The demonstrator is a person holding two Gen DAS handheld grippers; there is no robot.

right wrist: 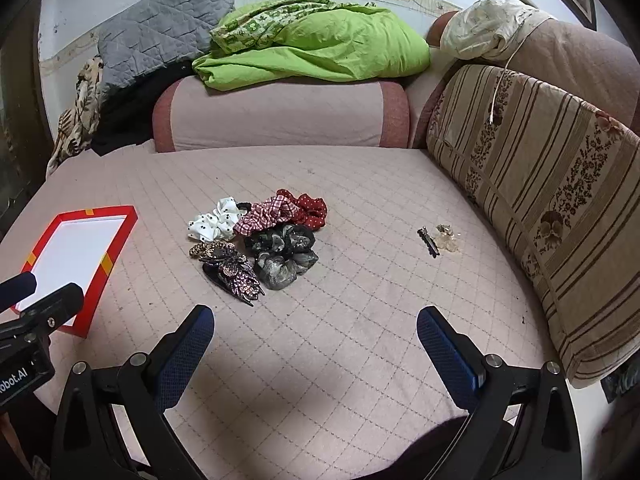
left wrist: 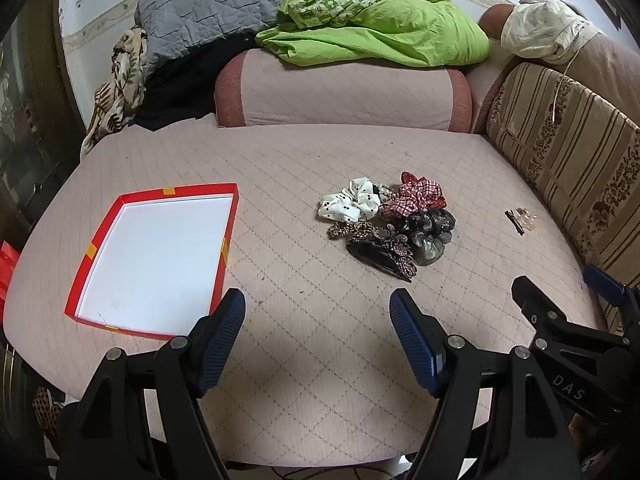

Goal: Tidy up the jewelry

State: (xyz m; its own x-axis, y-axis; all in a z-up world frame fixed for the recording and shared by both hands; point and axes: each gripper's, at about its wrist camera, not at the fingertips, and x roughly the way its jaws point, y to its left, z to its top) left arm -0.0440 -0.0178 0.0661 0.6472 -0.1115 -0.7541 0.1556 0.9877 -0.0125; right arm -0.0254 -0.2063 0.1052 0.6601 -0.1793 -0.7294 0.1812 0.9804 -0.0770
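Observation:
A pile of hair accessories lies mid-bed: a white dotted scrunchie (left wrist: pixel 350 203) (right wrist: pixel 214 222), a red checked scrunchie (left wrist: pixel 414 196) (right wrist: pixel 266 212), a grey sheer scrunchie (left wrist: pixel 430 236) (right wrist: pixel 282 258) and a beaded black hair clip (left wrist: pixel 386 254) (right wrist: pixel 234 280). A black hairpin (left wrist: pixel 514 222) (right wrist: pixel 428 242) and a clear clip (right wrist: pixel 446 238) lie apart to the right. A red-rimmed tray with a white bottom (left wrist: pixel 230 232) (right wrist: pixel 120 240) sits at the left, with nothing in it. My left gripper (left wrist: pixel 318 316) and right gripper (right wrist: pixel 316 330) are both open and empty, in front of the pile.
The quilted pink bed cover (left wrist: pixel 300 160) spans the view. A pink bolster (left wrist: pixel 340 92), green bedding (left wrist: pixel 380 28) and a grey quilt (left wrist: pixel 208 4) are at the back. A striped floral cushion (right wrist: pixel 540 184) lines the right side.

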